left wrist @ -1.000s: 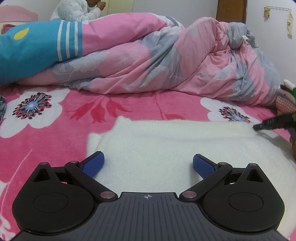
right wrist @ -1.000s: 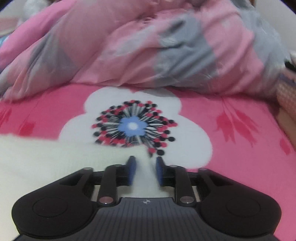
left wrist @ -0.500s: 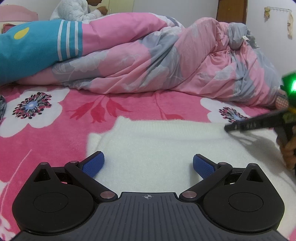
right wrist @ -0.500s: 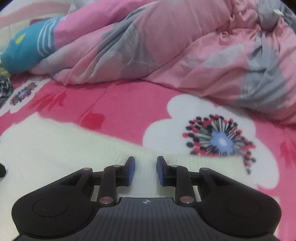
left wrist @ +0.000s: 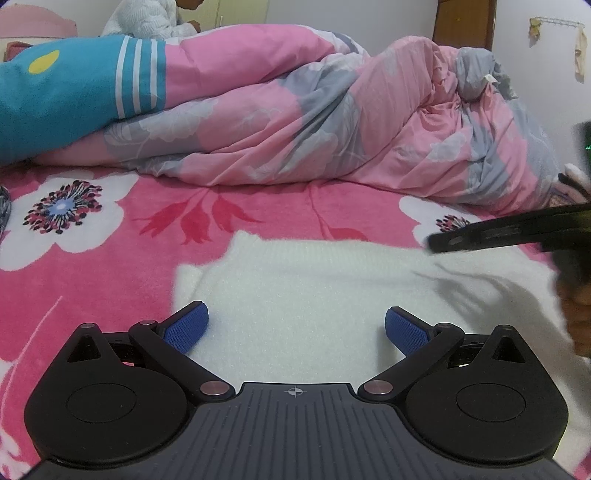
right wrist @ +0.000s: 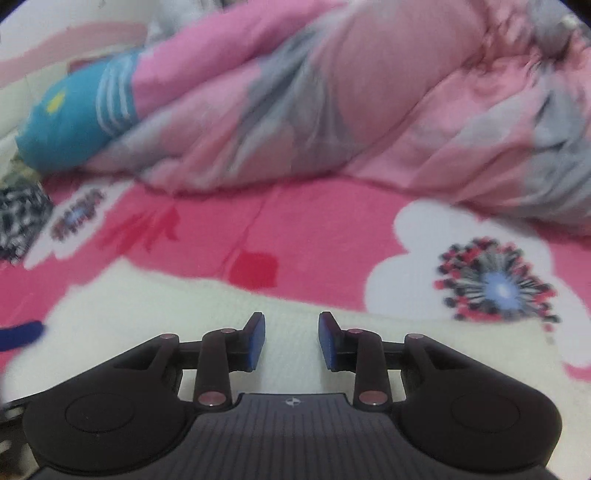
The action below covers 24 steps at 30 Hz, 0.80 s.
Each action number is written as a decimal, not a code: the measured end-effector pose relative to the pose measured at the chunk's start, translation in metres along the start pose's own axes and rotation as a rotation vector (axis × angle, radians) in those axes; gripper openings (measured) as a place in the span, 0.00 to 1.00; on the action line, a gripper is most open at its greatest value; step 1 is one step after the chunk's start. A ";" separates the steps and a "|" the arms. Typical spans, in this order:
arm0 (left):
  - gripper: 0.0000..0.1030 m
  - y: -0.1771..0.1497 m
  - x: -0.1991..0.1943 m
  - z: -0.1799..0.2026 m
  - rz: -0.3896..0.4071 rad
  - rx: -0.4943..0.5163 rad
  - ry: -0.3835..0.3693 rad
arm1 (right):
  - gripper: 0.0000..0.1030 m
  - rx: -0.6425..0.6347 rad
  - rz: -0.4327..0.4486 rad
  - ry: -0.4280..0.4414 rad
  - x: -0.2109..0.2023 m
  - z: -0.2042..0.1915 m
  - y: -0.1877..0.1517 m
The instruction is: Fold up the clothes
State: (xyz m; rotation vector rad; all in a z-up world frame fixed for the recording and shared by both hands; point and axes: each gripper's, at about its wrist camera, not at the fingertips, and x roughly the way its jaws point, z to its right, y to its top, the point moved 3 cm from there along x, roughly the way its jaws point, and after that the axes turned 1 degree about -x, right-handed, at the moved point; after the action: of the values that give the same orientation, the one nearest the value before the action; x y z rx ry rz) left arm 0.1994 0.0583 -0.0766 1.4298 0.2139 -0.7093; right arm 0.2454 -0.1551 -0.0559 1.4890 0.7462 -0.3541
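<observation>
A white fuzzy garment point(left wrist: 314, 288) lies flat on the pink flowered bedspread point(left wrist: 110, 266); it also fills the lower part of the right wrist view point(right wrist: 155, 321). My left gripper point(left wrist: 295, 326) hovers over the garment's near part, open wide, nothing between its blue pads. My right gripper point(right wrist: 291, 338) sits above the garment's far edge; its jaws are opening, a narrow gap between them with only cloth beneath, nothing pinched. In the left wrist view the right gripper's black finger point(left wrist: 509, 230) reaches in from the right edge over the garment's far right corner, held by a hand point(left wrist: 578, 321).
A rumpled pink and grey duvet point(left wrist: 332, 122) is heaped along the back of the bed, with a teal striped pillow point(left wrist: 74, 96) at its left. A person in white point(left wrist: 147, 22) sits behind it. A black-and-white cloth point(right wrist: 18, 221) lies at the left.
My right gripper has swung left along the garment's far edge and its jaws have widened slightly. The left gripper has stayed still and open.
</observation>
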 end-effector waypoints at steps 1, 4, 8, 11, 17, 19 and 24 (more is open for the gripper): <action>1.00 0.000 0.000 0.000 0.000 -0.001 -0.001 | 0.32 -0.002 0.034 -0.002 -0.014 -0.004 -0.002; 1.00 0.000 -0.001 0.000 0.004 -0.003 -0.004 | 0.34 -0.022 0.085 -0.029 -0.043 -0.012 -0.024; 1.00 0.002 -0.017 0.005 0.075 0.013 -0.025 | 0.39 -0.056 0.081 -0.047 -0.026 -0.009 -0.070; 1.00 0.003 -0.034 0.011 0.133 0.030 -0.061 | 0.39 -0.048 0.095 -0.059 -0.029 -0.010 -0.067; 1.00 -0.006 -0.039 0.025 0.055 0.059 -0.145 | 0.39 -0.060 0.106 -0.070 -0.029 -0.010 -0.070; 1.00 -0.017 -0.022 0.033 -0.030 0.100 -0.114 | 0.39 -0.062 0.107 -0.073 -0.031 -0.012 -0.073; 1.00 -0.027 -0.017 0.040 -0.020 0.175 -0.069 | 0.39 -0.066 0.108 -0.085 -0.033 -0.014 -0.073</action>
State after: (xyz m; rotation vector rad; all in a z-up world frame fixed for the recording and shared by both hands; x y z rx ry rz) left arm 0.1604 0.0265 -0.0830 1.5677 0.1143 -0.8080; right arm 0.1714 -0.1553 -0.0890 1.4367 0.6014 -0.3060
